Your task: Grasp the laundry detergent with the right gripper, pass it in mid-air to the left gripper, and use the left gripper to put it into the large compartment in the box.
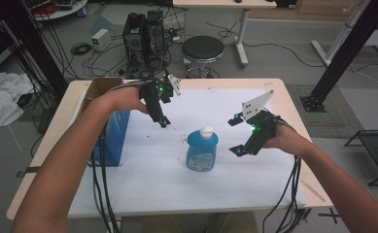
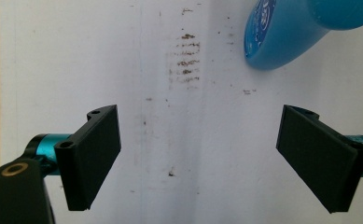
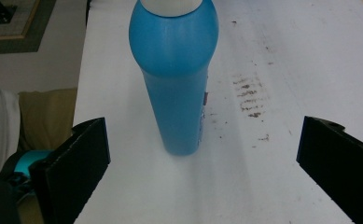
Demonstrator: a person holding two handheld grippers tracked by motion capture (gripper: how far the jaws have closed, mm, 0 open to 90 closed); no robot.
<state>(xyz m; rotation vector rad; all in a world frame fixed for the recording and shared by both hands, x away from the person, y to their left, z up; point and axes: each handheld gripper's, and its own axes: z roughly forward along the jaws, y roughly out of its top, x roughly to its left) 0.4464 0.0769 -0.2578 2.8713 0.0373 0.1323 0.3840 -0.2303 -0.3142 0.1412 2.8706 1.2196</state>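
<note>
A blue bottle (image 1: 202, 150) with a white cap stands upright near the middle of the white sheet (image 1: 152, 184). My right gripper (image 1: 234, 136) hangs open just right of it, its jaws wide apart and pointing at the bottle (image 3: 174, 84), nothing between them. My left gripper (image 1: 163, 122) hovers over the sheet behind and left of the bottle, pointing down with its jaws apart and empty; the left gripper view catches the bottle's base (image 2: 282, 32) at the upper right, clear of the jaws (image 2: 198, 158).
A blue box with an open cardboard top (image 1: 110, 131) stands at the table's left edge under my left forearm. Brown smudges (image 2: 186, 60) mark the sheet. A black stool (image 1: 203, 51) and tangled cables lie on the floor beyond the table.
</note>
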